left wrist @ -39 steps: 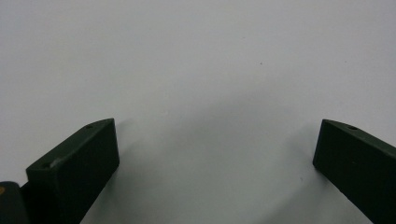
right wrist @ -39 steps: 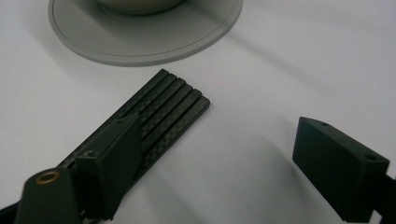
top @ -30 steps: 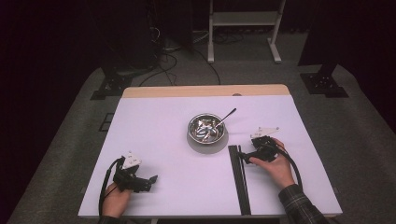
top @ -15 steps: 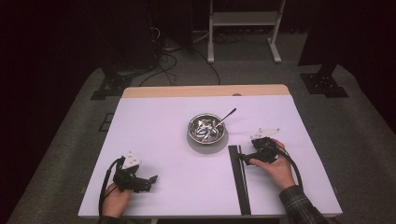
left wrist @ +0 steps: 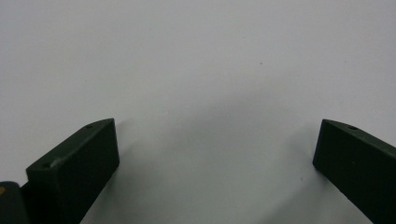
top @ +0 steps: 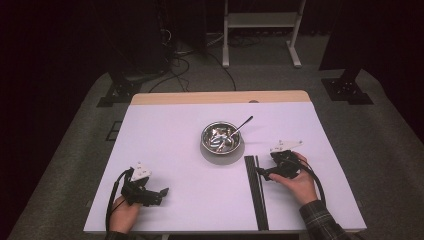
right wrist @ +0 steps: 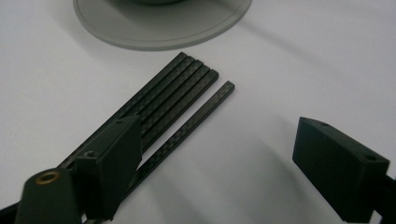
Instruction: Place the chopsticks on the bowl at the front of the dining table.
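Several thin black carbon-weave rods (top: 256,192) lie side by side on the white table (top: 175,145), running from near the bowl toward the front edge. In the right gripper view the rods (right wrist: 184,86) end just short of the bowl's base (right wrist: 163,32), and one rod (right wrist: 205,109) lies slightly apart from the others. My right gripper (top: 261,173) is open just right of the rods' far ends; its left jaw hangs over them, and nothing is held in the right gripper (right wrist: 219,133). My left gripper (top: 161,192) rests open at the front left, and in its own view the left gripper (left wrist: 217,130) spans bare table.
A metal bowl (top: 221,138) with metal pieces inside stands mid-table, a spoon handle (top: 245,123) leaning out to its right. A wooden strip (top: 220,97) edges the table's far side. Stands and cables sit on the dark floor beyond.
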A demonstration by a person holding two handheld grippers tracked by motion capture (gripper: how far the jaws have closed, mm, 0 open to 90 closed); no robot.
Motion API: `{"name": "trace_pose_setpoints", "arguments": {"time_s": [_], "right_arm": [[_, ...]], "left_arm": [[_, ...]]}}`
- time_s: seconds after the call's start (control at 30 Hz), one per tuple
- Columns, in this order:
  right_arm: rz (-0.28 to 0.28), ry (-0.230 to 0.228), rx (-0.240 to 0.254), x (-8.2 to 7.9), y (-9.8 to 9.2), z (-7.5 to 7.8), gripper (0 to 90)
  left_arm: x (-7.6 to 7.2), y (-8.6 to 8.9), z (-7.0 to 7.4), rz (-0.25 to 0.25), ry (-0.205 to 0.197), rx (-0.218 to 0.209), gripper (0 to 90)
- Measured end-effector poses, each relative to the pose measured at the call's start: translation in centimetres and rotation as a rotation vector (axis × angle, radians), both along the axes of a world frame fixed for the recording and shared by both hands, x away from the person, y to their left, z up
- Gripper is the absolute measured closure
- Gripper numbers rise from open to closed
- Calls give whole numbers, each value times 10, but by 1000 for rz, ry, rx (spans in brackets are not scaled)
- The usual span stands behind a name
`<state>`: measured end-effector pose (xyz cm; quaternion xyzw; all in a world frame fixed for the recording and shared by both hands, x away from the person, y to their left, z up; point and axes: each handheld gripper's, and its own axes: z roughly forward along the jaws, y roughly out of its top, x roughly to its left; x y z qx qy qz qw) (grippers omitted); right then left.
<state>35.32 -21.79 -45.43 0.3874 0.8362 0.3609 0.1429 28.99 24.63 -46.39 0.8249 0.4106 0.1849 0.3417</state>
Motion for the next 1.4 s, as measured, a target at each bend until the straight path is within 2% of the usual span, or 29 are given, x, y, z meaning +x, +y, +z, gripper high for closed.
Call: {"name": "trace_pose_setpoints", "arguments": {"time_s": [0.73,1.17,1.4], "right_arm": [[2,9,24,-41,-16,0,141],[21,22,46,-64,-16,-3,141],[33,30,46,-70,-14,-5,141]], "left_arm": [[0,0,0,0,0,0,0],[0,0,0,0,-1,0,0],[0,0,0,0,-1,0,0]]}}
